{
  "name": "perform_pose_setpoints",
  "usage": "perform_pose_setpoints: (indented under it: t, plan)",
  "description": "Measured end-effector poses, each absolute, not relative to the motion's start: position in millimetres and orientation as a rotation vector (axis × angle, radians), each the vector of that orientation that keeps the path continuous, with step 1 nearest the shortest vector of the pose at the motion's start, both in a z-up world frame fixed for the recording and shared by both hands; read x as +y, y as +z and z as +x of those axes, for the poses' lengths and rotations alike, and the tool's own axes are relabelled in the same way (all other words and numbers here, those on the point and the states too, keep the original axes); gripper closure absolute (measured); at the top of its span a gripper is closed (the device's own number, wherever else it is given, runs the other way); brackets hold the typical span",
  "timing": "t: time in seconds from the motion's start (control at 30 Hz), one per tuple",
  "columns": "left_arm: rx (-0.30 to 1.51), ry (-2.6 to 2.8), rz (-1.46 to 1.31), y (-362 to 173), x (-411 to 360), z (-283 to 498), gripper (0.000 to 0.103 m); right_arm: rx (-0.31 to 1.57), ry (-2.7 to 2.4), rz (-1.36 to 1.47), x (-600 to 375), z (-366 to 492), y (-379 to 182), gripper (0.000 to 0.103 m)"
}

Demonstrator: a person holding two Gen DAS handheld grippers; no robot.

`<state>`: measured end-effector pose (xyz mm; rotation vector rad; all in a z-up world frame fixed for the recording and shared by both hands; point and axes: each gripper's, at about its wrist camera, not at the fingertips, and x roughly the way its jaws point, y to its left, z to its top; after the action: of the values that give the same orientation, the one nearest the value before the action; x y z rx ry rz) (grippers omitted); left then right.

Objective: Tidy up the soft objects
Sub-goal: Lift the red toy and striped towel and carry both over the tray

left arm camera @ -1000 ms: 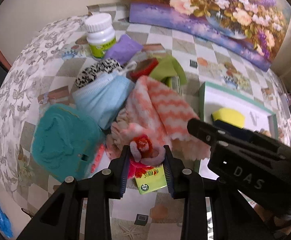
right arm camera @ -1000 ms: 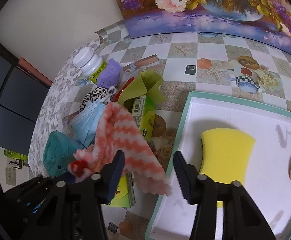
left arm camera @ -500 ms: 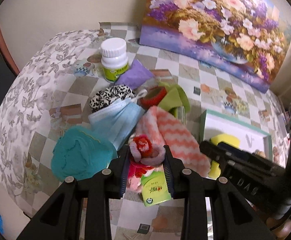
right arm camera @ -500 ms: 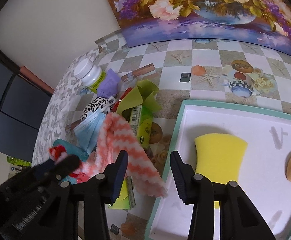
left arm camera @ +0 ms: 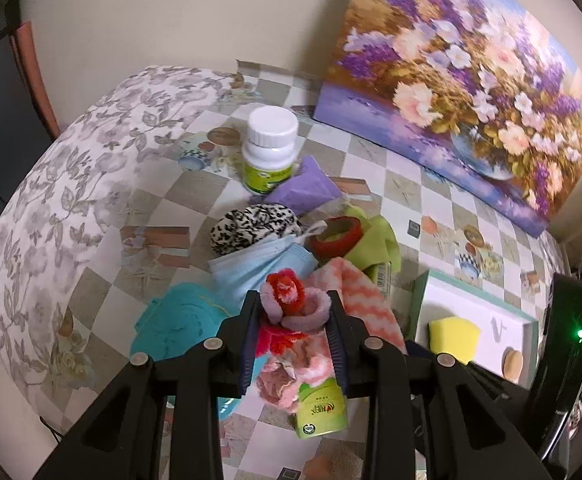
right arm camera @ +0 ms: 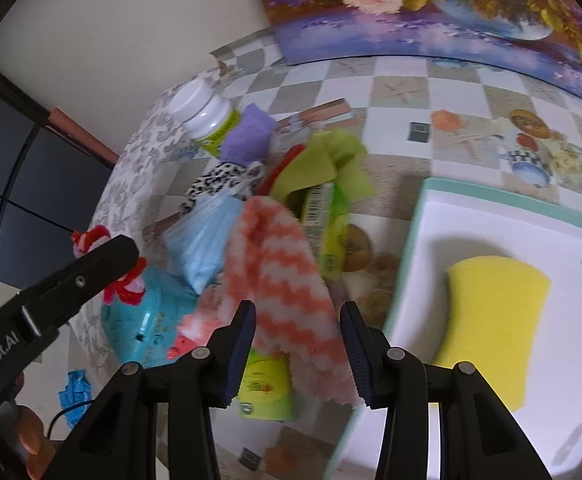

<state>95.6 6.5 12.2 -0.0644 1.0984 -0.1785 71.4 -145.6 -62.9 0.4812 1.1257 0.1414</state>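
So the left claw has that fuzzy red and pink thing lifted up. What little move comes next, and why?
Probably carry it right, toward the white tray. The left claw is shut on the fuzzy scrunchie, lifted above the pile, and the tray already holds a yellow sponge, with bare space beside it.

Both wrist views angled down, close, sharing the cloth pile (left arm camera: 291, 264).

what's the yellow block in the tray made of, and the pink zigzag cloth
Yellow block: looks like foam sponge, with a matte, unglossy face and soft rounded waisted edges. Pink zigzag cloth: seemingly fleecy microfibre or knit, with a fuzzy nap, limp drape and pinked edge.
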Motion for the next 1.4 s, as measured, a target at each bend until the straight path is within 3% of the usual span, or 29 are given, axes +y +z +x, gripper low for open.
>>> perform_pose_setpoints:
  t: [0.6, 0.67, 0.87, 1.4]
  plan:
    - [1.11, -0.175, -0.129, 11.3, 21.5, 102.4, 0.07, 1.172, 0.099, 0.39, -104.8, 89.9, -75.9, 0.057]
    - [1.114, -0.175, -0.133, 10.1, 22.1, 103.6, 0.07, 1.172, 0.092, 0.388, -104.2, 90.7, -77.7, 0.072]
    - [1.12, -0.175, -0.136, 7.9, 24.3, 104.8, 0.07, 1.141, 0.074, 0.401, -112.0, 86.9, -71.2, 0.084]
    - [1.097, -0.197, -0.099, 18.0, 13.5, 94.3, 0.07, 0.985, -0.006, 0.429, -157.7, 42.5, -6.5, 0.084]
